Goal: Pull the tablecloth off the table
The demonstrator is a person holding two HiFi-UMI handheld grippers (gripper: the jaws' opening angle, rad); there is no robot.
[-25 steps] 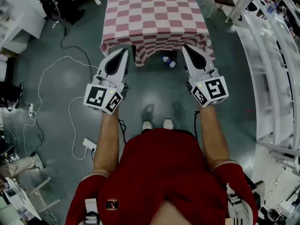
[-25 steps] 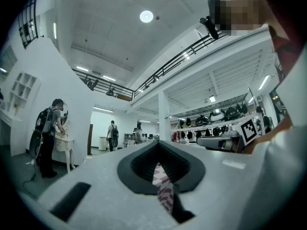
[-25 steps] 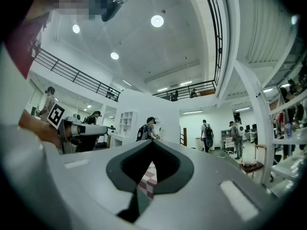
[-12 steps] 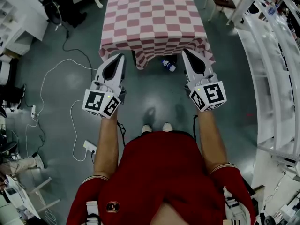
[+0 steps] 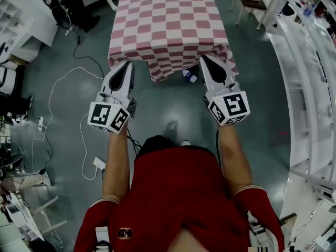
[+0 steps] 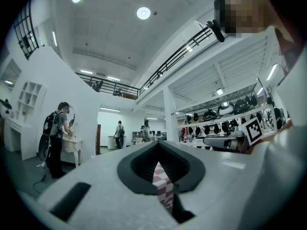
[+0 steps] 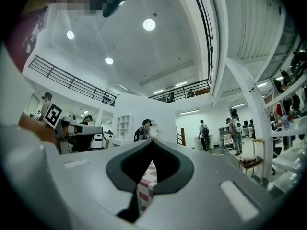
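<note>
In the head view, my left gripper (image 5: 127, 63) and right gripper (image 5: 203, 58) each bite the near hem of the tablecloth (image 5: 168, 20), one at each near corner. The checked spread lies ahead of both tips, and the loose middle of the hem sags between them. Compared with a second ago, both grippers sit closer to my body and the table has slid away up the frame. My shoes, plain before, are now nearly hidden under my torso, so I judge I am stepping back. The hem between the tips hangs a little lower than it did. I take this as the cloth starting to follow me, though most of it still covers the table. A water bottle (image 5: 190, 76) lies on the floor beneath the hem, just inside my right gripper.

In the left gripper view, the jaws are pressed together on a narrow fold of the tablecloth (image 6: 163, 185), which stands right in the slot between them.

In the right gripper view, it is the same: the jaws are clamped on a checked fold (image 7: 146, 183), and both grips look firm enough to keep hauling backward evenly.
</note>
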